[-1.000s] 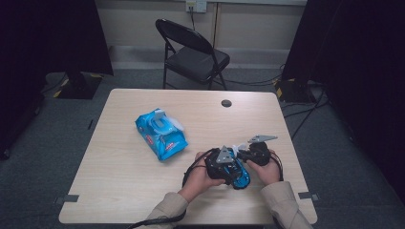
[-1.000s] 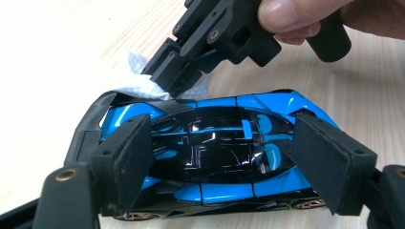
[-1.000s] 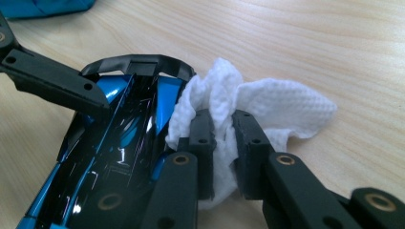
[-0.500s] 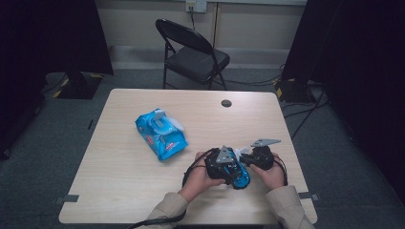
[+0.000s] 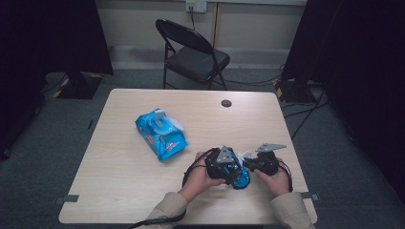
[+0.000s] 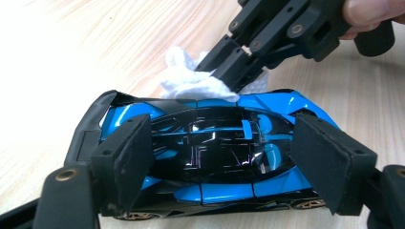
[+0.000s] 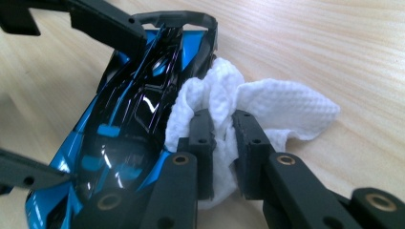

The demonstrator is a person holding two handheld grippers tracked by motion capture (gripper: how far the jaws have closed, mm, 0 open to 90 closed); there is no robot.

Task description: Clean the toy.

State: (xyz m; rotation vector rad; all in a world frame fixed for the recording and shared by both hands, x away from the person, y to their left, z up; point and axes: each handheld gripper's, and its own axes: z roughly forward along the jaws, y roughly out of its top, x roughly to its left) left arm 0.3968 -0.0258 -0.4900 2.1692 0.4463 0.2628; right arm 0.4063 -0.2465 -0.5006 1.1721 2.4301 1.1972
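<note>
left hand-held gripper [image 6: 229, 162]: clamped on a blue toy car [image 6: 215, 157] by its two ends, car resting on the desk [image 5: 119, 171] | right hand-held gripper [image 7: 222, 138]: pinched tight on a white wipe [image 7: 267, 105], wipe pressed against the car's side (near the rear wing) | wipe pack [image 5: 160, 133]: well apart, to the left

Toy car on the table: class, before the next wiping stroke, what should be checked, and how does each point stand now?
1. Left gripper clamps the toy car at both ends: ok.
2. Right gripper pinches the white wipe: ok.
3. Wipe touches the car's side: ok.
4. Car rests on the table, wheels down: ok.
5. Wipe pack lies apart from the work: ok.
6. Dirt left on the car body: cannot tell.
</note>
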